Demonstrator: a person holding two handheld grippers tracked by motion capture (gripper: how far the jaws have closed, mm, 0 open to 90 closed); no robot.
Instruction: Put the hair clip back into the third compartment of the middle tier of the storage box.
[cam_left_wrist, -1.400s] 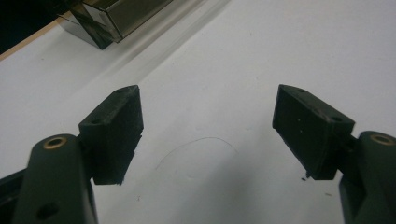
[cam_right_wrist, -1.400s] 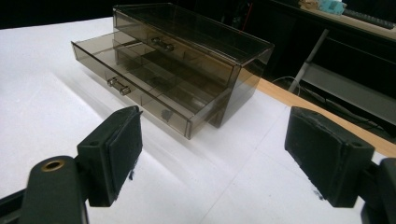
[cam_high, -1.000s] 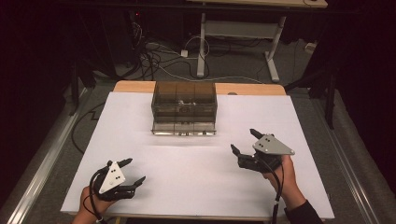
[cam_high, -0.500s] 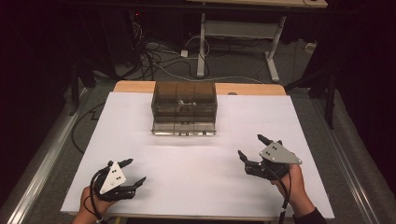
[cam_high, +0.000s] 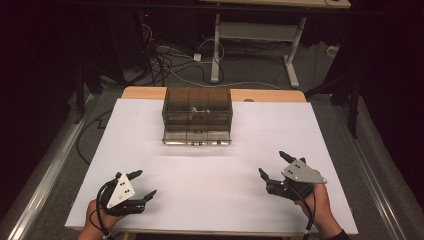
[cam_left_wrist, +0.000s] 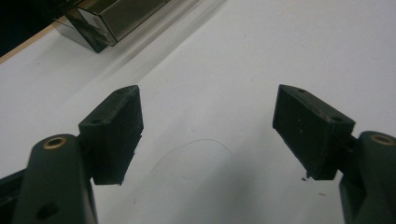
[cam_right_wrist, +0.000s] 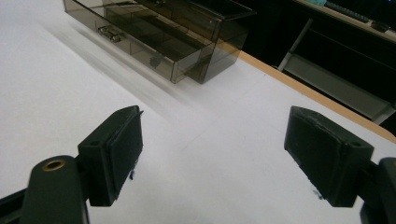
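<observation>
White table (cam_high: 210, 200); drawer box (cam_right_wrist: 163, 32) handle visible in right gripper view.

A drawer box (cam_high: 197, 116) stands on the table (cam_high: 220, 150) toward its far edge, about midway across, with its bottom drawer (cam_high: 196, 137) pulled out toward the person. Near the front edge, the left gripper (cam_high: 142, 184) rests at the left corner and the right gripper (cam_high: 274, 165) at the right, well apart from each other and from the box. Behind the table, cables (cam_high: 170, 65) lie on the floor before a desk frame (cam_high: 252, 37).
</observation>
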